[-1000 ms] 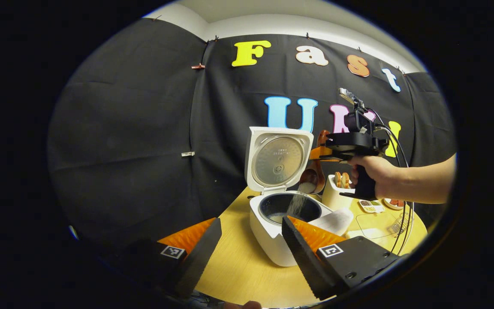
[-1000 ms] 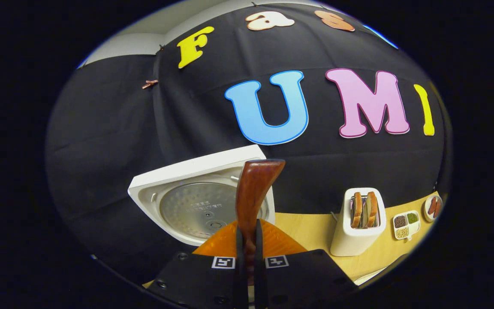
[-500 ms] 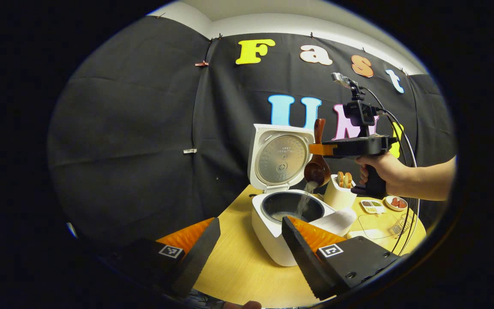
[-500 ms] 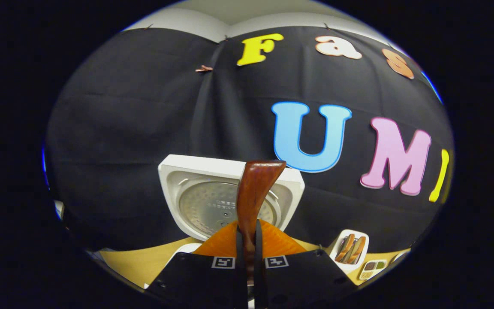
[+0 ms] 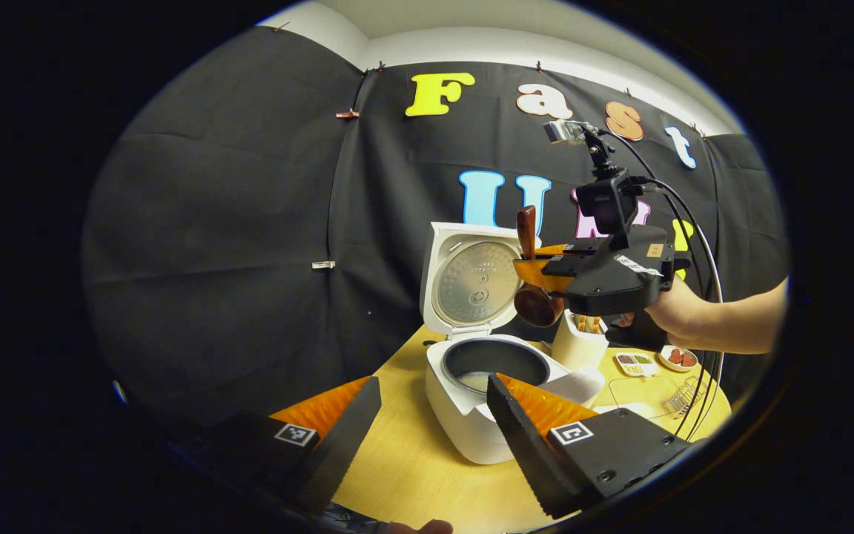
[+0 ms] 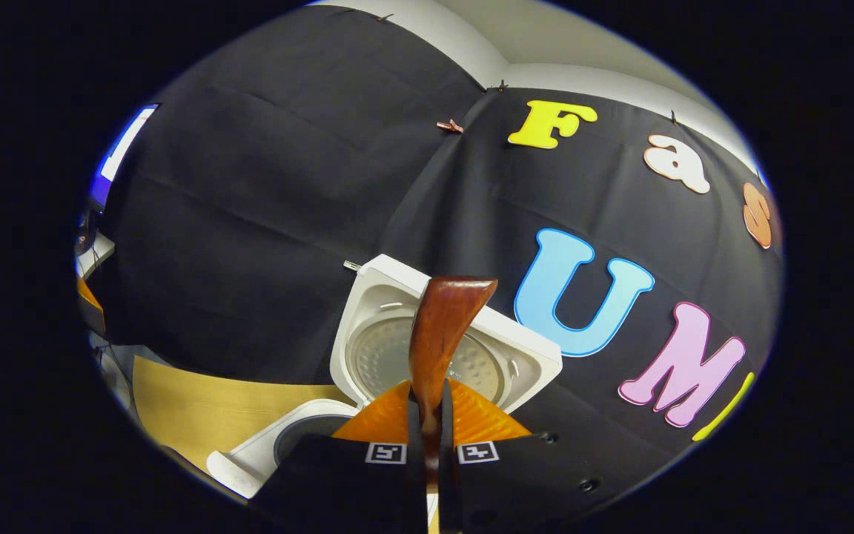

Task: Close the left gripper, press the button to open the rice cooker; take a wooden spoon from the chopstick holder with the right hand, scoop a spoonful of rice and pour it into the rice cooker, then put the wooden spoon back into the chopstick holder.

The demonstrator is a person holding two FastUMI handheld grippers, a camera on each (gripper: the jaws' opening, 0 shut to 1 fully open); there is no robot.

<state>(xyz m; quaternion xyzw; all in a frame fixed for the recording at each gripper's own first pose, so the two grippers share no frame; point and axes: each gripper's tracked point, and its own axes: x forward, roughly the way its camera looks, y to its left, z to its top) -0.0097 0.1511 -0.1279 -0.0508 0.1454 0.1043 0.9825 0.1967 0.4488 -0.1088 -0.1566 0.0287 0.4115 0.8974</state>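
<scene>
a: the wooden table (image 5: 412,475) fills the near ground in the left gripper view, pale and round-edged, set against the black cloth wall.

b: and on it, at centre, the white rice cooker (image 5: 464,415), its lid (image 5: 471,282) tipped up and back, metal inner plate facing the camera. a thin layer of rice (image 5: 477,380) shows pale at the bottom of the dark inner pot.

a: in the right gripper view the same rice cooker (image 6: 264,456) sits low and left, lid (image 6: 390,348) raised behind the spoon handle.

b: the right gripper (image 5: 538,273) hangs above and just right of the open pot, held by a hand (image 5: 675,315) coming in from the right. its jaws are clamped on the wooden spoon (image 5: 532,285); handle up, bowl down, above the pot's far right rim.

a: seen from the right gripper (image 6: 431,445) itself, both fingers press the handle of the wooden spoon (image 6: 438,334), which stands upright between them.

b: the left gripper (image 5: 427,437) sits near the camera, low, jaws wide, holding nothing, short of the cooker.

a: farther right, behind the cooker, a white chopstick holder (image 5: 574,345), then a small divided dish (image 5: 634,362) and a small plate (image 5: 677,358) near the table's far right edge.
</scene>
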